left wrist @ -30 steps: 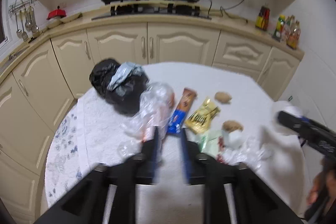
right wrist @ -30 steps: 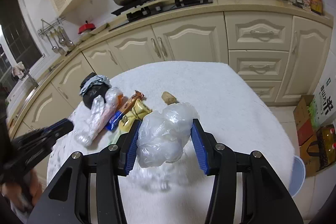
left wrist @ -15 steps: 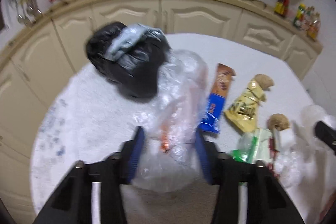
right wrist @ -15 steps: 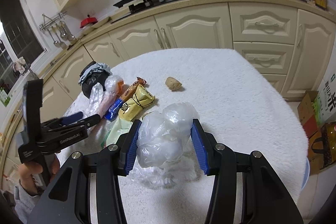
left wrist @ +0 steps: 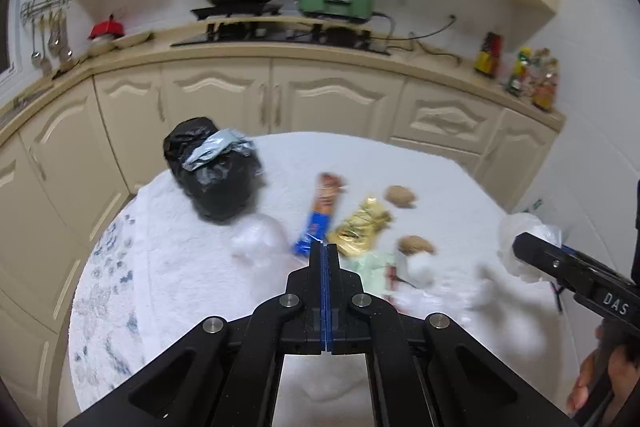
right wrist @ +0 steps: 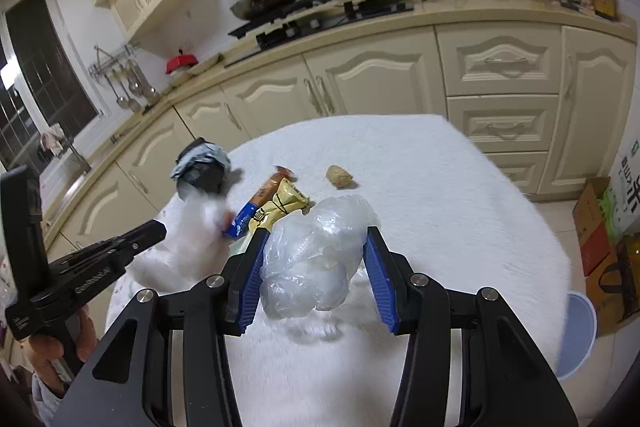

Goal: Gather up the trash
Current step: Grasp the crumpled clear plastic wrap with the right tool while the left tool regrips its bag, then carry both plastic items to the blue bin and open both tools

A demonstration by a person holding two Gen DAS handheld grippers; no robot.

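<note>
My left gripper [left wrist: 325, 247] is shut, pads together, with nothing visible between them. A blurred clear plastic bag [left wrist: 260, 239] lies just left of its tips on the white table [left wrist: 440, 163]. My right gripper [right wrist: 316, 231] is shut on a crumpled clear plastic bag [right wrist: 316, 259], held above the table. Beyond lie a black trash bag [left wrist: 216, 179] with a grey wrapper on top, an orange-blue snack wrapper [left wrist: 320, 211], a gold wrapper [left wrist: 360, 227], two brown lumps [left wrist: 400, 195] and a pale green packet [left wrist: 372, 263].
Cream cabinets [left wrist: 280, 99] and a counter with a stove, pan and green cooker curve behind the table. A pale blue bin [right wrist: 576, 331] and cardboard boxes [right wrist: 596, 223] stand on the floor at the right. A hand [right wrist: 48, 347] holds the left gripper.
The left gripper has drawn back and closed; the clear bag that stood between its jaws now lies left of its tips. The right gripper still holds its bag.
</note>
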